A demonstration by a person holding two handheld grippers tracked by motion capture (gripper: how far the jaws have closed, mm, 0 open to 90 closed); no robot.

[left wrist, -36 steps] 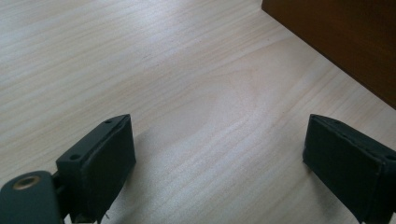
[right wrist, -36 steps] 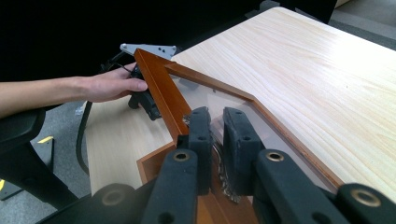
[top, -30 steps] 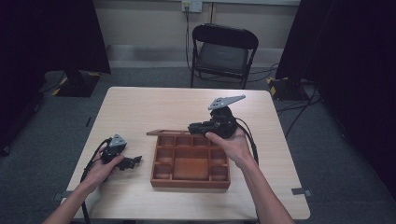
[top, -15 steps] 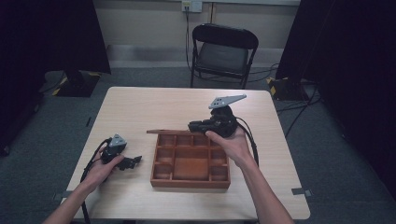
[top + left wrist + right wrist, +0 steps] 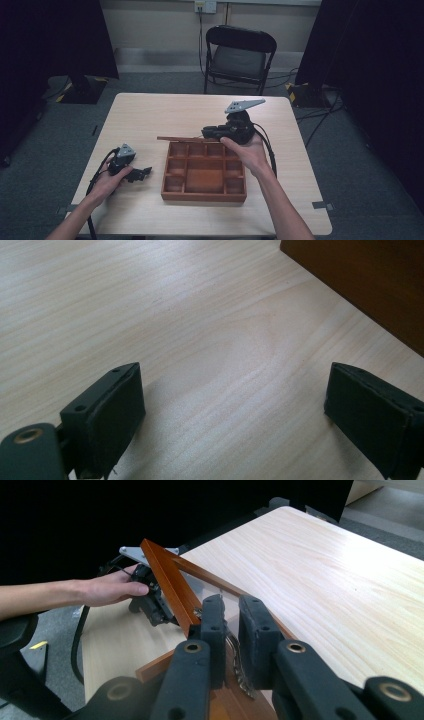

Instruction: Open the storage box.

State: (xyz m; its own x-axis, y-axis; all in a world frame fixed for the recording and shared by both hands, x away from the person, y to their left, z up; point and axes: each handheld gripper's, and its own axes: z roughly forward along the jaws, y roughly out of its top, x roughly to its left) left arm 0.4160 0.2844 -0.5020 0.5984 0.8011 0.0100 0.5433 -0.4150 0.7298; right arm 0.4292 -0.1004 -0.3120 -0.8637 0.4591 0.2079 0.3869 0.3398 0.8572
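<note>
A brown wooden box [image 5: 204, 196] with several compartments stands in the middle of the table. Its framed lid [image 5: 177, 139] is raised over the far wall and appears edge-on in the high view. My right gripper [image 5: 207, 132] is shut on the lid's edge. In the right gripper view the jaws [image 5: 232, 625] pinch a clear pane beside the wooden frame [image 5: 167, 582], with a small metal clasp hanging below. My left gripper [image 5: 142, 173] rests open on the table left of the box. Between its wide jaws [image 5: 230, 410] is only bare tabletop, with the box wall [image 5: 360, 280] ahead to the right.
The light wooden table [image 5: 165, 112] has free room behind and on both sides of the box. A black folding chair [image 5: 237, 55] stands beyond the far edge. Cables trail from both grippers toward the person.
</note>
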